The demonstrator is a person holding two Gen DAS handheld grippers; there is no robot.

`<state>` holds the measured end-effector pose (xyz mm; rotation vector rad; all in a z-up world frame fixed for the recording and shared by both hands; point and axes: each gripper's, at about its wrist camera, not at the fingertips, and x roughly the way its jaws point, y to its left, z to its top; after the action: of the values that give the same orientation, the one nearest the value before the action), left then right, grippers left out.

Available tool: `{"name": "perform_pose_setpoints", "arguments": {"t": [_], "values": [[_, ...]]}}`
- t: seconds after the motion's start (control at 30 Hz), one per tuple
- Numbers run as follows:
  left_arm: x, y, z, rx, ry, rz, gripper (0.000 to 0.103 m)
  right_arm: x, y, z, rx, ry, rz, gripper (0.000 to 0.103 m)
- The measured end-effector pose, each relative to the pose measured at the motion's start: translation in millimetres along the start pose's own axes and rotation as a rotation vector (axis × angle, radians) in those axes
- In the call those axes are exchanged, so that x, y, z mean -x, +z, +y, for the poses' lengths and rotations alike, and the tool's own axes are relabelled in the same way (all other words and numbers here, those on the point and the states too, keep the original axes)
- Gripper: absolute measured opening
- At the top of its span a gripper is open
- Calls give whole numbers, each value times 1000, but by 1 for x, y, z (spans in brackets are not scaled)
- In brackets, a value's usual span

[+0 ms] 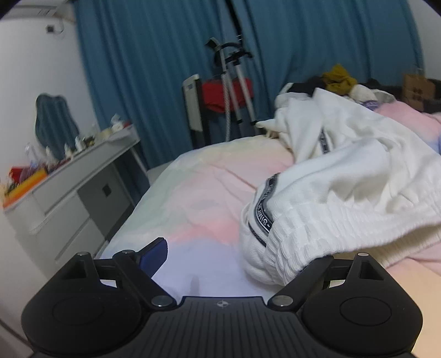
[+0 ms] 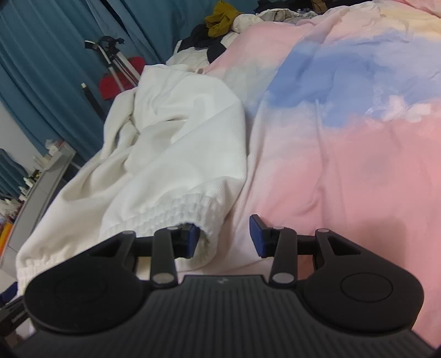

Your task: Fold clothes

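Left gripper: we see its jaws spread wide. One blue pad shows at 7 o'clock; the other is hidden under the white garment, so we cannot tell whether cloth touches it.
Right gripper: its jaws stand partly apart, with two blue pads showing. The garment's ribbed hem lies against the left pad, and bare cover fills the gap, so nothing is pinched.
White garment: it lies crumpled on the pastel bedcover, at 3 o'clock in the left view and 9 o'clock in the right view.
Only the left view shows: two dark lettered bands on the garment, a grey drawer unit at 9 o'clock with small clutter on top, and a brown box at 2 o'clock.
Only the right view shows: the blue patch of the bedcover at 1 o'clock.
Both views: blue curtains, one metal stand with something red beside it, and one clothes heap topped by a mustard piece at 12 o'clock.
In the way: the garment's bulk covers the left gripper's right side.
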<state>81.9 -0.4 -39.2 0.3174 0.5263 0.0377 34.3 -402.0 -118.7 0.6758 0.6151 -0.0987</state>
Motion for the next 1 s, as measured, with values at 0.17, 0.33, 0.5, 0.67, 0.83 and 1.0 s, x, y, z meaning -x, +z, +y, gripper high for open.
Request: {"name": "perform_pose_setpoints", "arguments": {"t": [0.17, 0.33, 0.5, 0.67, 0.83, 1.0], "values": [[-7, 4, 1, 19, 13, -5, 87, 19, 3, 7, -1, 91, -92, 43], [-19, -2, -20, 0, -62, 30, 57, 14, 2, 12, 52, 58, -95, 16], [-28, 11, -10, 162, -114, 9, 16, 22, 1, 23, 131, 69, -122, 11], [-20, 60, 44, 366, -137, -75, 11, 43, -7, 40, 159, 204, -49, 10], [-14, 126, 123, 511, -95, -175, 11, 68, -36, 115, 325, 379, -44, 10], [-31, 168, 206, 565, 59, -239, 11, 54, -97, 219, 394, 609, 66, 10]]}}
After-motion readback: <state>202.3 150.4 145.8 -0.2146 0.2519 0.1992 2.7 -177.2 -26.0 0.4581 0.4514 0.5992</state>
